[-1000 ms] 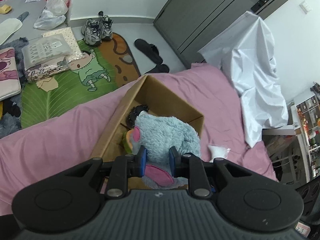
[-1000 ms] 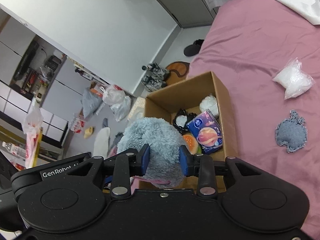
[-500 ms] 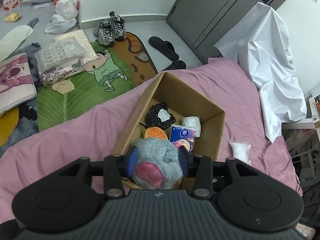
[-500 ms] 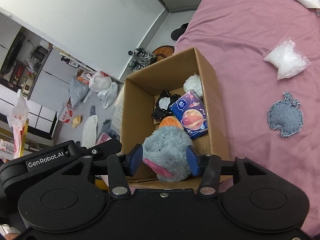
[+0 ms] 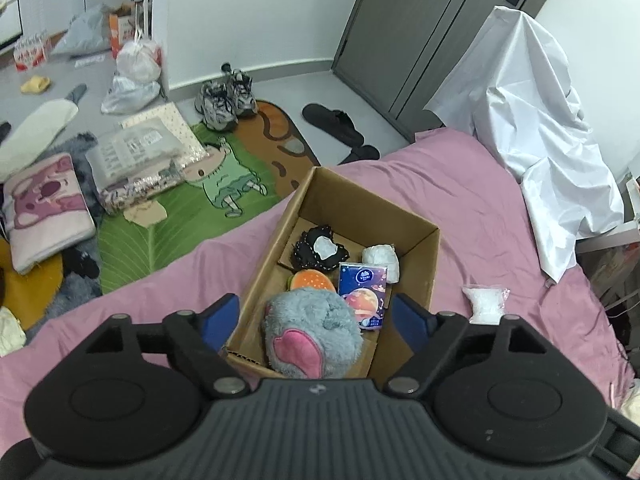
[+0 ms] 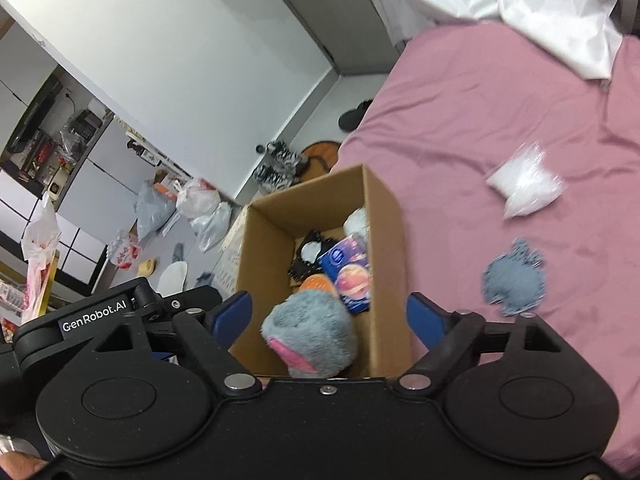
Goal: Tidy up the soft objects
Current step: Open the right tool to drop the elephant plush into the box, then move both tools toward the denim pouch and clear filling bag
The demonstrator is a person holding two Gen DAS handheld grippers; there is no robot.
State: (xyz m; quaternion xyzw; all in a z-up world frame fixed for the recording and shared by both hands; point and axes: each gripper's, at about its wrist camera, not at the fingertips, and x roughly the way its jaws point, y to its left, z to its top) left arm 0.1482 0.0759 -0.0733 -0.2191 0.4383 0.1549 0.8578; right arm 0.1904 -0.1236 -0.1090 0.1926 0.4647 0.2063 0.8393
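Note:
A grey-blue plush toy with a pink ear (image 5: 312, 330) (image 6: 312, 338) lies in the near end of a cardboard box (image 5: 420, 226) (image 6: 386, 216) on the pink bed. The box also holds a burger plush (image 5: 312, 279), a blue tissue pack (image 5: 362, 294) (image 6: 348, 270), a black pouch (image 5: 318, 248) and a white bundle (image 5: 382, 260). My left gripper (image 5: 316, 318) is open above the plush, not touching it. My right gripper (image 6: 330, 314) is open above it too. A clear bag of white stuffing (image 5: 486, 304) (image 6: 524, 186) and a denim patch (image 6: 514, 282) lie on the bed.
A white sheet (image 5: 532, 132) drapes over something at the bed's far right. Beyond the bed's left edge the floor holds a green cartoon rug (image 5: 168, 208), sneakers (image 5: 226, 98), slippers (image 5: 336, 124), bags and cushions. A grey door (image 5: 424, 28) stands behind.
Both grippers held the plush over the box, lowered it in, then opened. The plush now rests in the box and both grippers have pulled back and up.

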